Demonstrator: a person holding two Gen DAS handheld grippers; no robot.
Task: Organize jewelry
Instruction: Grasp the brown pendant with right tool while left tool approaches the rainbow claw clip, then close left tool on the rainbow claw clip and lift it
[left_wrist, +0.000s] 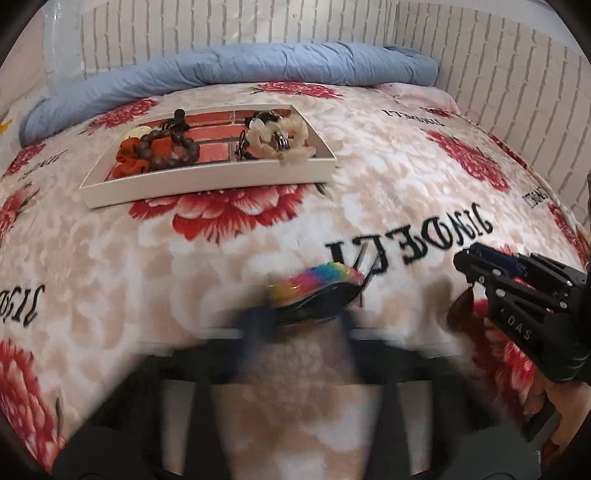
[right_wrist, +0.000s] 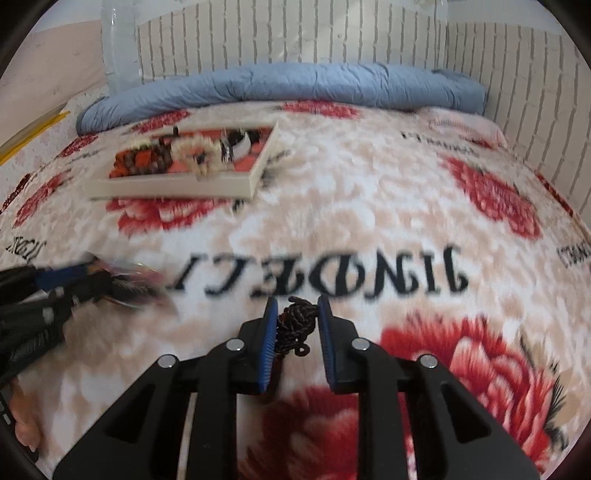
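A white tray lies on the floral blanket at the far left. It holds a brown bead bracelet, an orange scrunchie and a cream scrunchie. My left gripper is blurred and is shut on a rainbow hair clip with a black base, above the blanket. My right gripper is shut on a dark braided cord. The right gripper also shows in the left wrist view, with something brown hanging from it. The tray shows in the right wrist view.
A rolled blue quilt lies along the far edge of the bed, under a white brick-pattern wall. The blanket carries red flowers and black lettering. The bed's right edge meets the wall.
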